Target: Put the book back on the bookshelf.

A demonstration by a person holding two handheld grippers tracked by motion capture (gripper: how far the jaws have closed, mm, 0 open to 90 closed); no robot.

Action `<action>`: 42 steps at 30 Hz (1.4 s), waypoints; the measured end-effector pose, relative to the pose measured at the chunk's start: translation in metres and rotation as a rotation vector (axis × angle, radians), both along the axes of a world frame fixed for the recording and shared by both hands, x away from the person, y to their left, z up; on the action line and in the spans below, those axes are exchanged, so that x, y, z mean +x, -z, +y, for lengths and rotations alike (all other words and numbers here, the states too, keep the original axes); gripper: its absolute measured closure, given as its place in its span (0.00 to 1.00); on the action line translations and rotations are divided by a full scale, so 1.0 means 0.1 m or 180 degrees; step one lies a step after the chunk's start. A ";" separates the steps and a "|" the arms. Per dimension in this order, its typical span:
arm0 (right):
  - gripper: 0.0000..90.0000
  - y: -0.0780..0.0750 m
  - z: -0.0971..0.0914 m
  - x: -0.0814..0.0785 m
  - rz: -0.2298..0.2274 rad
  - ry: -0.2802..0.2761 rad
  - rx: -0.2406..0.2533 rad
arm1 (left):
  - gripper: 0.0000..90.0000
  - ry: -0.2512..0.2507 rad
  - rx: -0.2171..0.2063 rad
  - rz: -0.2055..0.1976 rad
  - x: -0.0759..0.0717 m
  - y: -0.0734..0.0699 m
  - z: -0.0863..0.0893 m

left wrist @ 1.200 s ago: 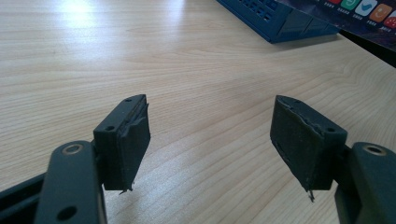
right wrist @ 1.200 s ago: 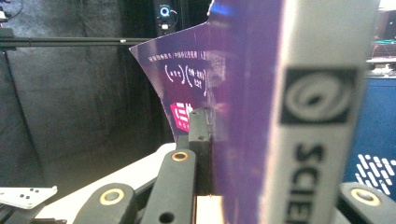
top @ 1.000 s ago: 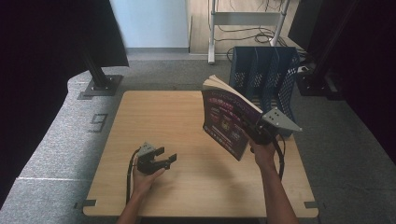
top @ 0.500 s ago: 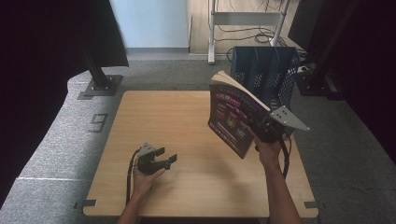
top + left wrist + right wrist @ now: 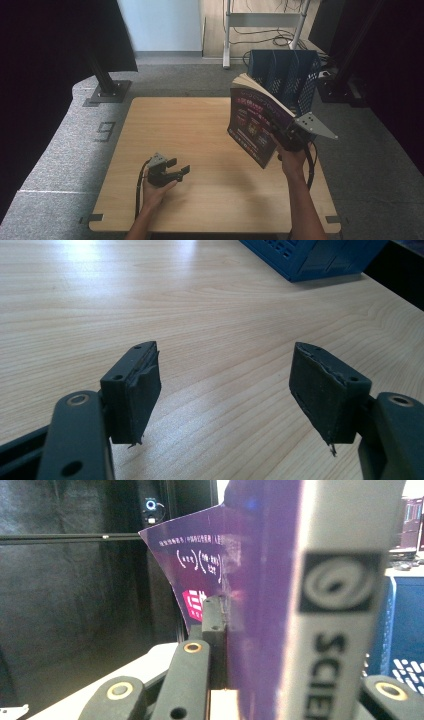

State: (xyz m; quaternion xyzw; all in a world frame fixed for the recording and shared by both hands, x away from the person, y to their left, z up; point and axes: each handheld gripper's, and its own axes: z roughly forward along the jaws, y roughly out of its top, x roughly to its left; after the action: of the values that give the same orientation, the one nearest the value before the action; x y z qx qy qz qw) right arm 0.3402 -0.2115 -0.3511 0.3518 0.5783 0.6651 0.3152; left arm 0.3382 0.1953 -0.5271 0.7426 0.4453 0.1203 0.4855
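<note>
A purple paperback book (image 5: 252, 125) is held up in the air over the right side of the wooden table (image 5: 200, 125), tilted, cover facing left. My right gripper (image 5: 286, 136) is shut on its lower edge near the spine. In the right gripper view the book (image 5: 260, 580) stands between the jaws, its grey spine (image 5: 340, 605) close to the camera, and one fingertip (image 5: 212, 612) presses on the cover. My left gripper (image 5: 177, 171) rests low on the table's front left, open. Its pads (image 5: 142, 385) stand wide apart over bare wood.
A blue slotted file rack (image 5: 282, 75) stands at the table's far right corner, just behind the raised book, and its corner shows as the rack (image 5: 310, 255) in the left gripper view. Dark curtains and stand bases surround the table on grey carpet.
The right hand and the book have drifted slightly to the right, closer to the blue rack. The left gripper has stayed where it was.
</note>
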 end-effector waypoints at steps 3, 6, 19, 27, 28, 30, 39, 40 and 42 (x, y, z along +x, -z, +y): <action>0.90 -0.02 -0.03 0.00 -0.0015 0.0016 -0.0002 | 0.32 0.0010 0.0006 0.0006 0.00 0.00 0.00; 0.90 -0.04 -0.07 0.00 -0.0022 0.0055 0.0008 | 0.32 0.0013 0.0011 0.0010 0.00 0.00 0.00; 0.90 -0.07 -0.21 0.01 -0.0018 0.0207 0.0029 | 0.32 0.0021 0.0010 0.0016 0.00 0.00 -0.01; 0.90 -0.07 -0.28 0.03 -0.0024 0.0278 0.0040 | 0.32 0.0033 0.0023 0.0016 0.00 0.01 -0.02; 0.90 -0.07 -0.29 0.03 -0.0021 0.0290 0.0037 | 0.32 0.0034 0.0023 0.0017 0.00 0.00 -0.02; 0.90 -0.08 -0.31 0.03 -0.0020 0.0310 0.0034 | 0.32 0.0028 0.0019 0.0016 0.00 0.00 -0.02; 0.90 -0.09 -0.38 0.05 -0.0011 0.0399 0.0051 | 0.32 0.0030 0.0020 0.0016 0.00 0.00 -0.02; 0.90 -0.09 -0.39 0.05 -0.0005 0.0405 0.0051 | 0.32 0.0030 0.0019 0.0017 0.00 0.00 -0.02; 0.90 -0.08 -0.41 0.06 0.0005 0.0429 0.0049 | 0.32 0.0030 0.0017 0.0015 0.00 0.00 -0.02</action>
State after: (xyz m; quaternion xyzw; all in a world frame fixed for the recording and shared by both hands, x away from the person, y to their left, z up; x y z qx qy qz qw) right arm 0.3462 -0.2524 -0.3427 0.3929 0.5484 0.6466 0.3560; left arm 0.3386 0.1938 -0.5273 0.7463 0.4427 0.1175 0.4830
